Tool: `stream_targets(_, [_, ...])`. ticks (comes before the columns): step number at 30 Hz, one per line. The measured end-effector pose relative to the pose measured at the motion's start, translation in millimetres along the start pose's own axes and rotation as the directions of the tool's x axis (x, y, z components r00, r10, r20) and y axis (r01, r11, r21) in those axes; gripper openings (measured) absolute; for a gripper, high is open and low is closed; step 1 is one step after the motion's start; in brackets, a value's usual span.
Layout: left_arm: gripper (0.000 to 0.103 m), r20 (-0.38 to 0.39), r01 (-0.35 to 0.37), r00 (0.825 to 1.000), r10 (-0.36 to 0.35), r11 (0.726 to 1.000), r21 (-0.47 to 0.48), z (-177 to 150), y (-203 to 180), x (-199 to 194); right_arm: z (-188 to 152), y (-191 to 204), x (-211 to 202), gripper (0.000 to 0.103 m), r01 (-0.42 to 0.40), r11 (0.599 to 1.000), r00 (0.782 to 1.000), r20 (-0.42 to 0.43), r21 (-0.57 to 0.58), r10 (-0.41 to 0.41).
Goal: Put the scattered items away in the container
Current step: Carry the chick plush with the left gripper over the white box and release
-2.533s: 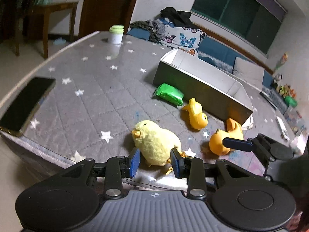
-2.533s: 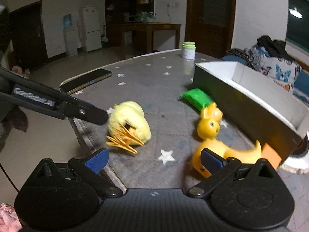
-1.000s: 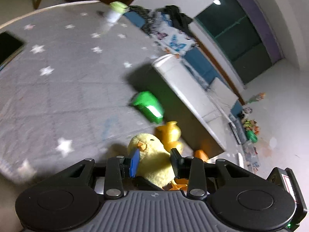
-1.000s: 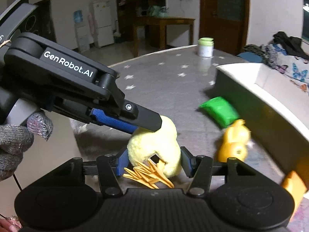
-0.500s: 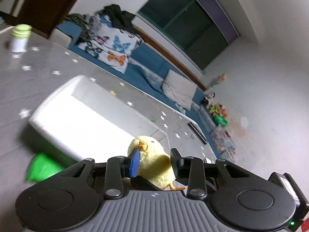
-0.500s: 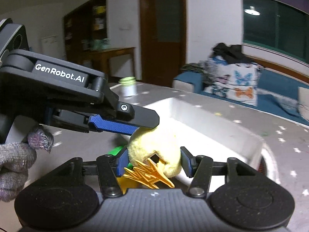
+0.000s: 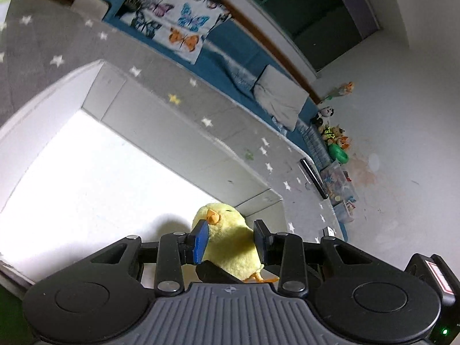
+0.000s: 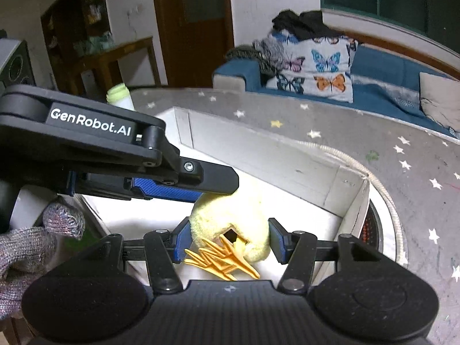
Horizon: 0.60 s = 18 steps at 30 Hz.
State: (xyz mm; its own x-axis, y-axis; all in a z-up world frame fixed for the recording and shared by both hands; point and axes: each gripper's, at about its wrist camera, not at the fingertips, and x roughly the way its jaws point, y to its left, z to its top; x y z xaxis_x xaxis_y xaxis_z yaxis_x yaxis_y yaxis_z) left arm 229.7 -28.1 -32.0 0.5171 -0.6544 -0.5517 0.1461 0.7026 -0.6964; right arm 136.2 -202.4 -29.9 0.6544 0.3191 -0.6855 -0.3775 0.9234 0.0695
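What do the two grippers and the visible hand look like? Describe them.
Both grippers, left gripper and right gripper, are matte black linkages with blue finger pads. The left's arm reads "GenRobot.AI" in white. The hand wears a grey knit glove.

Fluffy pale-yellow plush chick, orange beak at 12 o'clock in the left wrist view, spiky orange feet toward the right wrist camera. Held upright above the bright floor of the long white rectangular cardboard box, near its end wall at 3 o'clock. Pinched on both flanks by the left gripper and the right gripper.
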Motion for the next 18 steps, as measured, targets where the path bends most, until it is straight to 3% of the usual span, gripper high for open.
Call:
stream_targets(7, [0.037,-0.035,-0.021,0.999,0.021,1.0,-0.016,1,7,10,2,2,26,0.056,0.014,1.0,0.997,-0.077,-0.001,-0.014])
stream_targets(18, [0.037,-0.037,-0.029,0.999,0.029,1.0,-0.005,-1,8,9,3,5,16,0.057,0.025,0.999,0.997,-0.069,-0.022,-0.026])
